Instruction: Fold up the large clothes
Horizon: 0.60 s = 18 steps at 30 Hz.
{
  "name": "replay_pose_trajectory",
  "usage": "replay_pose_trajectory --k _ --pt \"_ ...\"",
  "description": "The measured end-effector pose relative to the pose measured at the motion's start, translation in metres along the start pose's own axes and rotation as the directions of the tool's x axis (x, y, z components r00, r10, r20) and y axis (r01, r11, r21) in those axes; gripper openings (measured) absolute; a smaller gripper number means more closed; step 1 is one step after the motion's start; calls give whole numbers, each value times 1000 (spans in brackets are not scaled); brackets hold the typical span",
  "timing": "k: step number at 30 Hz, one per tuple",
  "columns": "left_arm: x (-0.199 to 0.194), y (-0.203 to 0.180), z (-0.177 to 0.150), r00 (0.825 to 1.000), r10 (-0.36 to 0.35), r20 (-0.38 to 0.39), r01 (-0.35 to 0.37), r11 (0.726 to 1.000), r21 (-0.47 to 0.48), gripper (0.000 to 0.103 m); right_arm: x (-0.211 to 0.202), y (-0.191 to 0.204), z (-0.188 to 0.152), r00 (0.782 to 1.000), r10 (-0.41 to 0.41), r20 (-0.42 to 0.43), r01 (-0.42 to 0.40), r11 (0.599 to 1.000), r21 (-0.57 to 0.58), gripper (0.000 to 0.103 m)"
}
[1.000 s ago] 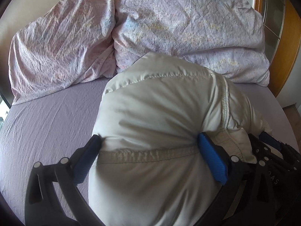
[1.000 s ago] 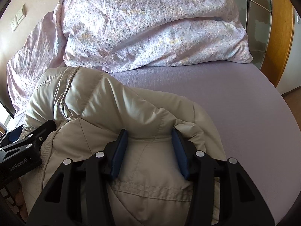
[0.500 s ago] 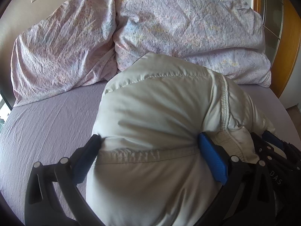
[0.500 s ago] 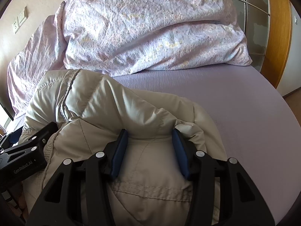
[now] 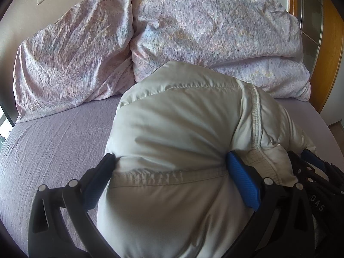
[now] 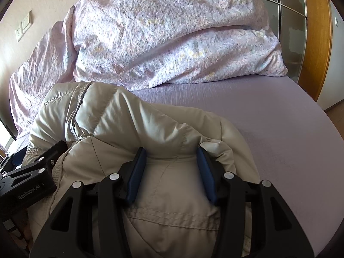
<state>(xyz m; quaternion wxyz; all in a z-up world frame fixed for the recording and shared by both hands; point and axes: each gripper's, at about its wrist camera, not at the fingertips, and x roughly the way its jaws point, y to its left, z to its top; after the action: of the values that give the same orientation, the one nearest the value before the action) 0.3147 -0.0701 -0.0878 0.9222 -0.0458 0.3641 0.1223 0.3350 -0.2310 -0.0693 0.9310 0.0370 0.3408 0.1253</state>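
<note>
Both fingers of the left gripper (image 5: pixel 169 167) stand wide, pads sunk into a thick bulge of the cream puffer jacket (image 5: pixel 178 129), which hides whatever lies below and runs off the bottom edge. Those of the right gripper (image 6: pixel 172 163) sit narrower, pinching a padded fold of the same jacket. Each gripper tilts downward over the lilac bed sheet (image 6: pixel 268 129), side by side, the left one's black body showing at the right view's lower left. Bunched and puffy, with stitched seams, the jacket lies on the sheet just before two crumpled floral pillows (image 5: pixel 204 32).
</note>
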Motion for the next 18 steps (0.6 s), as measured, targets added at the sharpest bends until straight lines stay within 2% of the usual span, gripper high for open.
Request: replay_pose_trajectory --k 7,10,12,16,18 --pt "1 1 0 1000 1 -1 -1 1000 2 101 -8 4 9 999 -35 -30 35 999 -25 51" --pt "1 2 1 1000 -3 0 3 1000 1 101 -21 -5 18 1000 -10 21 10 1000 17 51" --pt "1 2 1 1000 -4 1 4 1000 -2 101 -24 -10 25 999 -28 46 27 999 28 51" --pt "0 2 0 1000 -8 7 8 1000 -9 101 0 -10 24 997 -71 -25 71 997 -3 51" --pt "0 2 0 1000 -12 8 12 1000 -13 101 6 -8 19 997 -79 -13 79 997 -18 52"
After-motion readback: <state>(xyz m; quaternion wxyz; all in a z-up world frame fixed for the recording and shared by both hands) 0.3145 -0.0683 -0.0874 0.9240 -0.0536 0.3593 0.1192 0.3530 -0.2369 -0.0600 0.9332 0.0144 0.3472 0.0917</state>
